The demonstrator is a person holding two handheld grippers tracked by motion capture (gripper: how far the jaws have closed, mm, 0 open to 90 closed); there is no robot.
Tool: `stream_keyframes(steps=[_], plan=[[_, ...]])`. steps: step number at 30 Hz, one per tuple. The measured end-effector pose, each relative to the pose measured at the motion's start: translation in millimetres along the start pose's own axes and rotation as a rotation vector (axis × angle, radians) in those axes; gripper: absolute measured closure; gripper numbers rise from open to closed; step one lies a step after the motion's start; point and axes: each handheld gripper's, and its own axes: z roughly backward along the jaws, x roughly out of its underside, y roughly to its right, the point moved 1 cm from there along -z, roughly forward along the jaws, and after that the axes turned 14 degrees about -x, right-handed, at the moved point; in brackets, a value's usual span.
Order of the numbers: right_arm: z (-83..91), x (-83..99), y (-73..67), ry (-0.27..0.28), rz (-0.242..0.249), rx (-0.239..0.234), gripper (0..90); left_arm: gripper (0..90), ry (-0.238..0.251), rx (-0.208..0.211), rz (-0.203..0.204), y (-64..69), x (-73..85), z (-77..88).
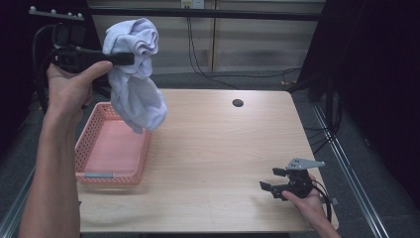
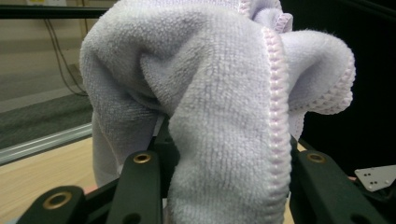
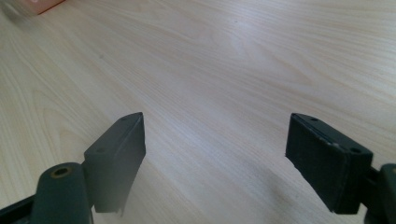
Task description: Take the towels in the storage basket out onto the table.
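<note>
Left gripper [image 1: 130, 59] raised, jaws pinching crumpled pale lilac terry cloth [image 1: 136, 79] above pink perforated plastic basket [image 1: 94, 153]; right gripper [image 1: 273, 179] jaws spread, low over light wooden table [image 1: 218, 148].

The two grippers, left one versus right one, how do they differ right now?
The left gripper is shut on the lavender towel, while the right gripper is open with nothing between its jaws. The left gripper is raised high above the pink basket; the right gripper sits low at the wooden table, near its front right corner. Both are black, two-jawed and hand-held.
</note>
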Motion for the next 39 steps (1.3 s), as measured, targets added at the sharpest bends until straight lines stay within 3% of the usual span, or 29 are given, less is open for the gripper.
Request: stream_keyframes(steps=[4, 6, 11, 12, 13, 19, 21, 22, 23, 24, 26, 30, 33, 34, 35, 36, 39], plan=[[2.6, 0.2, 1.5, 0.009, 0.0, 0.0, 20.0, 58.8, -0.032, 0.025, -0.024, 13.8, 6.3, -17.4], [2.8, 0.3, 2.2, 0.009, -0.002, 0.003, 20.0, 58.7, -0.041, 0.048, -0.026, 21.6, 10.1, -26.5], [2.7, 0.0, 2.5, 0.009, 0.0, 0.003, 20.0, 58.5, -0.067, 0.123, -0.073, 53.1, 24.7, -52.1], [2.7, 0.0, 2.5, 0.009, 0.0, 0.003, 20.0, 58.5, -0.067, 0.123, -0.073, 53.1, 24.7, -52.1], [2.9, 0.0, 2.1, 0.009, -0.003, 0.003, 20.0, 58.3, -0.086, 0.14, -0.091, 64.1, 32.2, -61.8], [3.6, 0.2, 2.2, 0.01, -0.005, 0.003, 20.0, 57.8, -0.129, 0.202, -0.107, 90.8, 61.0, -89.8], [3.7, 0.1, 2.5, 0.012, -0.005, 0.004, 20.0, 57.6, -0.158, 0.239, -0.116, 106.2, 81.0, -104.1], [3.7, 0.1, 2.5, 0.012, -0.005, 0.004, 20.0, 57.5, -0.158, 0.239, -0.116, 106.2, 81.0, -104.1], [4.1, 0.1, 2.3, 0.014, -0.008, 0.005, 20.0, 57.5, -0.167, 0.271, -0.119, 116.0, 94.0, -111.0], [4.1, 0.1, 2.3, 0.014, -0.008, 0.005, 20.0, 57.4, -0.167, 0.271, -0.119, 116.0, 94.0, -111.0], [4.1, 0.2, 2.7, 0.014, -0.005, 0.005, 20.0, 57.2, -0.179, 0.303, -0.117, 128.1, 111.9, -120.3], [4.1, 0.2, 2.4, 0.014, -0.004, 0.004, 20.0, 56.8, -0.202, 0.311, -0.129, 135.5, 128.2, -130.2], [4.2, 0.3, 1.7, 0.014, -0.002, 0.003, 20.0, 55.7, -0.217, 0.318, -0.144, 146.5, 151.4, -144.5], [4.2, 0.3, 1.7, 0.014, -0.002, 0.003, 20.0, 55.6, -0.217, 0.318, -0.144, 146.5, 151.4, -144.5], [4.0, 0.3, 1.9, 0.013, -0.001, 0.002, 20.0, 55.5, -0.224, 0.329, -0.138, 151.5, 165.7, -150.0], [4.0, 0.3, 1.9, 0.013, -0.001, 0.002, 20.0, 55.2, -0.224, 0.329, -0.138, 151.5, 165.7, -150.0], [2.7, -0.1, 2.4, 0.011, 0.0, -0.004, 20.0, 53.4, -0.263, 0.292, -0.188, 161.1, 186.9, -161.9]])
